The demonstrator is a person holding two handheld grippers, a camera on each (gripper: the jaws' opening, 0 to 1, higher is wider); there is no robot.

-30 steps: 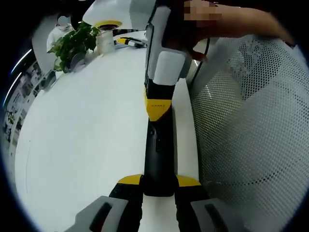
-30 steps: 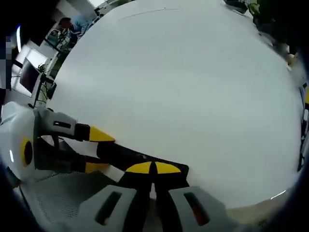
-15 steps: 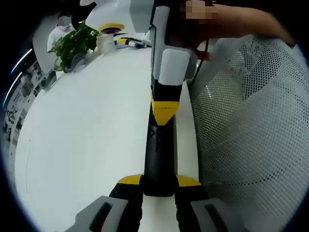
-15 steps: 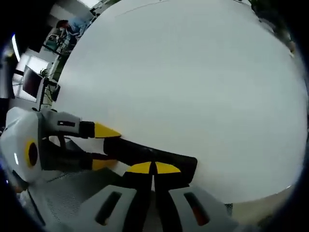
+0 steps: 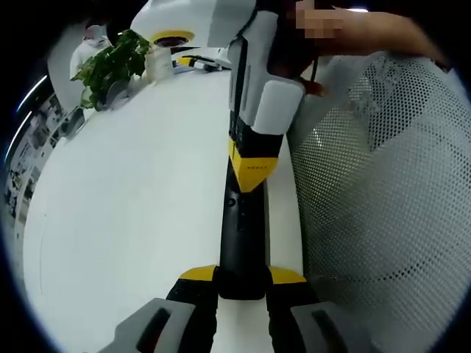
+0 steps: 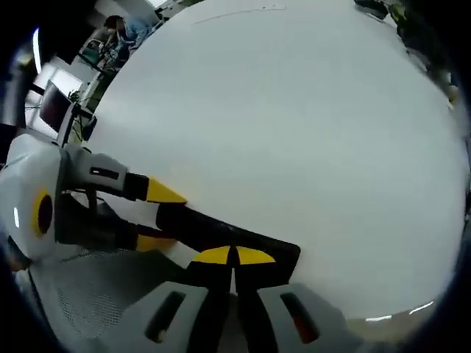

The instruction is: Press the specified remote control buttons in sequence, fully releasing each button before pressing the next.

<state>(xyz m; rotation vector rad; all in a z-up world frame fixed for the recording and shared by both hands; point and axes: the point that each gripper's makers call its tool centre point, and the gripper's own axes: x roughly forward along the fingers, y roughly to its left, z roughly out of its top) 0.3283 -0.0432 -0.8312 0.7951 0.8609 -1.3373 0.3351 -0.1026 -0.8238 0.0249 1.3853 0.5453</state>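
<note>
Two yellow-tipped grippers on one long black remote control (image 5: 241, 235), lying close along the edge of the white tabletop (image 5: 132, 213) beside a white perforated mesh chair back (image 5: 383, 191).

Left gripper (image 5: 241, 283): jaws clamped on the near end of the remote from both sides, yellow tips flanking the black body. Same grip seen from the right gripper view, where left gripper (image 6: 158, 217) enters from the left, one yellow tip above the remote (image 6: 221, 239), the other below, remote between them.

Right gripper (image 6: 234, 257): jaws drawn fully together, yellow tips meeting edge to edge with nothing between, set down on the remote's top face. From the left gripper view, right gripper (image 5: 252, 170) reaching in from the top, yellow tip resting on the far part of the remote; a hand (image 5: 353, 37) at its grey body.

Far corner of the tabletop: green leafy potted plant (image 5: 114, 62), white cup (image 5: 158, 62), yellow-rimmed round object (image 5: 171, 37), small and hard to identify.
</note>
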